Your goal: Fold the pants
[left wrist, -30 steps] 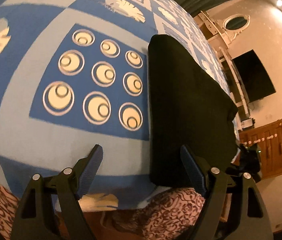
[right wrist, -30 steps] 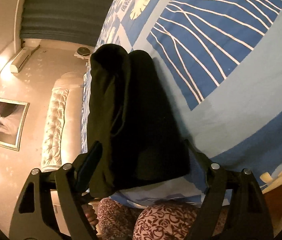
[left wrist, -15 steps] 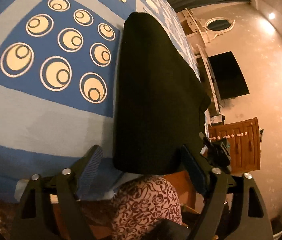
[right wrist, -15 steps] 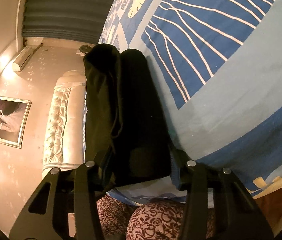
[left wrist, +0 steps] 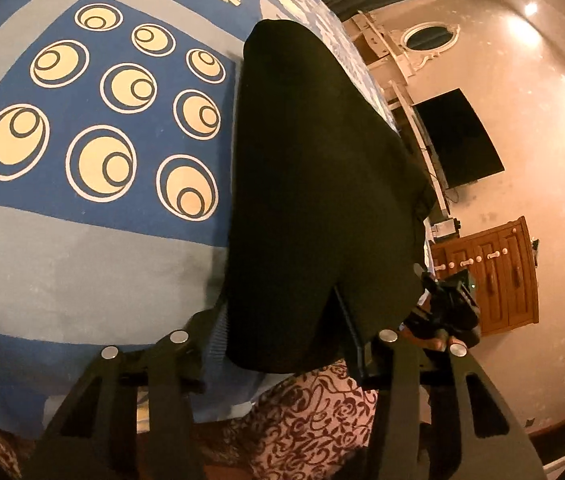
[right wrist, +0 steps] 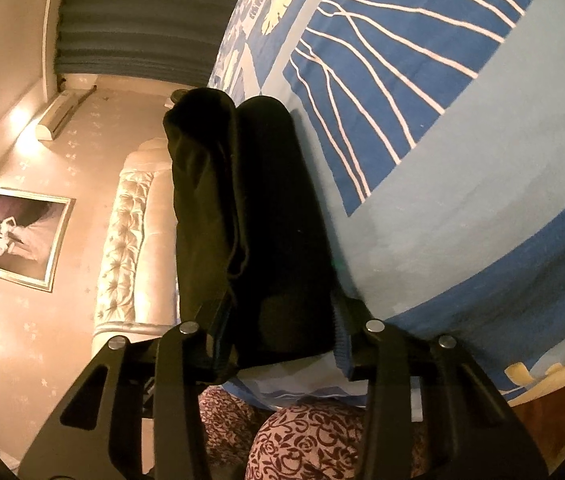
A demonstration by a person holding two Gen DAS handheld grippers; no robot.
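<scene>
The black pants (left wrist: 314, 180) lie folded in a long strip on the blue patterned bedcover (left wrist: 62, 260), running away from me. My left gripper (left wrist: 282, 332) is at the strip's near end. Its jaws are closing with the fabric between them, and the left pad (left wrist: 218, 332) presses the cloth's edge. In the right wrist view the pants (right wrist: 266, 200) show two rolled layers side by side on the bedcover (right wrist: 462, 220). My right gripper (right wrist: 278, 336) is closing on that near end too, both pads against the fabric.
The bed's near edge runs just under both grippers, with a person's floral-patterned clothing (left wrist: 302, 420) below it. A dark TV (left wrist: 458, 140) and a wooden cabinet (left wrist: 490, 272) stand beyond the bed. A tufted headboard (right wrist: 130, 240) and a framed picture (right wrist: 22, 236) are on the other side.
The left gripper slid right from the bare cover onto the pants' near end and narrowed onto it. The right gripper's jaws narrowed onto the pants from both sides.
</scene>
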